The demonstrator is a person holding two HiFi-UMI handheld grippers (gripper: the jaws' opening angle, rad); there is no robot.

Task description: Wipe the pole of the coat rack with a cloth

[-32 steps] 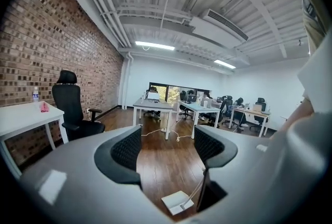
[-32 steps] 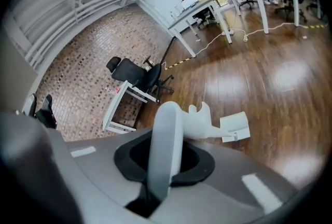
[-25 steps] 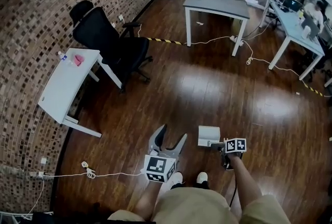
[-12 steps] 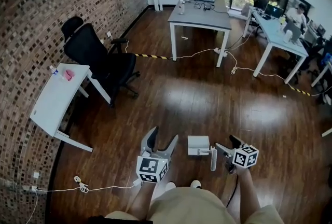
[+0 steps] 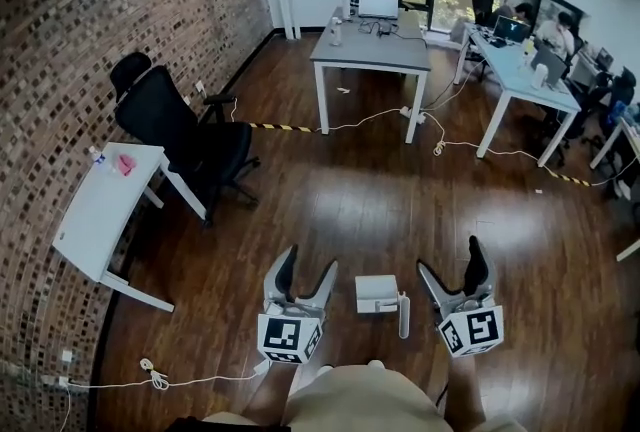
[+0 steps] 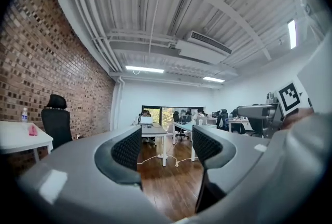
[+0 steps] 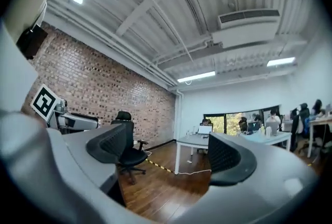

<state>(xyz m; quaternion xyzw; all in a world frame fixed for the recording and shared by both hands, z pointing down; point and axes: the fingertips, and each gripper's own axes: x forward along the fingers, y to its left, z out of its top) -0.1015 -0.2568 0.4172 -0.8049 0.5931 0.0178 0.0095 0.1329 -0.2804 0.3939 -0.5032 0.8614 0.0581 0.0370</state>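
Head view shows two grippers, each carrying one black-and-white square marker (image 5: 285,337) with no readable writing; our left gripper (image 5: 308,265) and right gripper (image 5: 450,260) both hold their jaws wide apart with nothing between them. Between them on the floor (image 5: 380,190) we count one white pole (image 5: 403,315) just beside one white block (image 5: 377,293), and farther off three benches, a white bench (image 5: 95,220), a gray bench (image 5: 370,52) and a pale bench (image 5: 515,70), plus one black chair (image 5: 180,125). A second ago the right gripper sat lower, close by that block, jaws narrower.

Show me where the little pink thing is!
In the head view the pink thing lies far left, on the far end of the white table by the brick wall, beside a small bottle and near the black office chair.
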